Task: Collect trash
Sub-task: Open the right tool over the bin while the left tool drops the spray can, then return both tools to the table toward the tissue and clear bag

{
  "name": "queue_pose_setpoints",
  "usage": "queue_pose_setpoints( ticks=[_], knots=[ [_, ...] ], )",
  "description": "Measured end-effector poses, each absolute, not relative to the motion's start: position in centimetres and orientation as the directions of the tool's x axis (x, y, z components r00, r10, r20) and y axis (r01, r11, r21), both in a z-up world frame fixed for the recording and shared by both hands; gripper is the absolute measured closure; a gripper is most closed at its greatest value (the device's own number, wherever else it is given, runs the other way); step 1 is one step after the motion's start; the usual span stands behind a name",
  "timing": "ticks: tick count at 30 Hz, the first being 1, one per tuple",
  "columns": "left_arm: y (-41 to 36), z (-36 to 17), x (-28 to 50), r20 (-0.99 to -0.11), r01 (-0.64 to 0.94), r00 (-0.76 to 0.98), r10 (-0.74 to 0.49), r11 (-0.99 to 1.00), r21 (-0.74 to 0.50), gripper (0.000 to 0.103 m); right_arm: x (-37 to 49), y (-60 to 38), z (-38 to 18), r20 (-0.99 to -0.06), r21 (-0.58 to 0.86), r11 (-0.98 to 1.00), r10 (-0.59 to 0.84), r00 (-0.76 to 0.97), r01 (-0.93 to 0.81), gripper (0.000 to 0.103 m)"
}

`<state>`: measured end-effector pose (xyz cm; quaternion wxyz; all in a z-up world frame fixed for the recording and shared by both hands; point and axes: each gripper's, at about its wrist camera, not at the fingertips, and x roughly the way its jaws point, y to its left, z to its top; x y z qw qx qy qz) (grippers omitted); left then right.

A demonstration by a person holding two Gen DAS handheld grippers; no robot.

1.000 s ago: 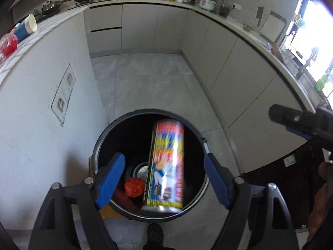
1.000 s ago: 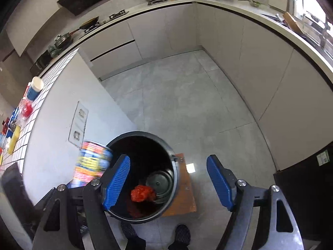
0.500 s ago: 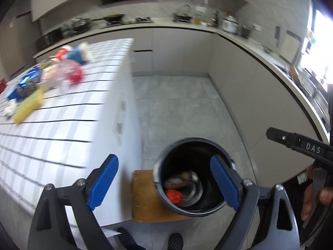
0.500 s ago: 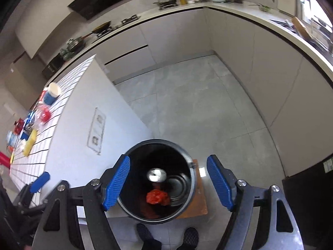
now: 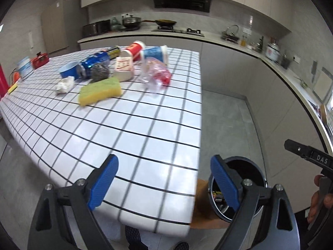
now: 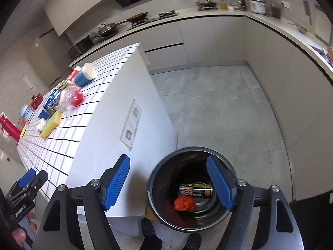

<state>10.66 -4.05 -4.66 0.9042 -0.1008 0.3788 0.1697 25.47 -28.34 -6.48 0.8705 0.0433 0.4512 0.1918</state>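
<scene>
A black trash bin stands on the floor beside the tiled counter. Inside lie a colourful can and a red crumpled wrapper. My right gripper is open and empty above the bin. My left gripper is open and empty over the counter's near corner; the bin shows at its right. Trash lies at the counter's far end: a yellow-green sponge, a clear plastic bag with red, a white paper wad, a steel scourer, a blue can, cups.
A wooden board lies under the bin. Grey cabinets and a worktop run along the right and back walls, with a stove and pans. The person's shoes stand by the bin. A red bottle stands at the counter's left.
The colourful can dropped from my left gripper into the bin. My left gripper then swung up and left from the bin to the counter. My right gripper stayed over the bin.
</scene>
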Motion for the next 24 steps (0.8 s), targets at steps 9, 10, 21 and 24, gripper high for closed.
queue_pose_setpoints(
  ticks=[9, 10, 21, 24],
  knots=[
    [3.4, -4.2, 9.8, -0.703, -0.451, 0.655, 0.277, 0.89, -0.069, 0.012, 25.1, -22.9, -5.4, -0.76, 0.222, 0.911, 0.386, 0.524, -0.349, 0.025],
    [3.9, -4.2, 9.7, -0.703, -0.452, 0.655, 0.277, 0.89, -0.07, 0.012, 25.1, -22.2, -5.2, -0.758, 0.219, 0.911, 0.385, 0.526, -0.35, 0.025],
    [14.8, -3.9, 10.0, -0.698, -0.466, 0.659, 0.279, 0.881, -0.088, 0.012, 25.7, -11.9, -3.6, -0.752, 0.195, 0.909, 0.38, 0.539, -0.368, 0.025],
    [17.4, -4.0, 10.3, -0.699, -0.463, 0.659, 0.278, 0.882, -0.086, 0.012, 26.0, -8.7, -3.3, -0.75, 0.184, 0.908, 0.377, 0.544, -0.377, 0.025]
  ],
)
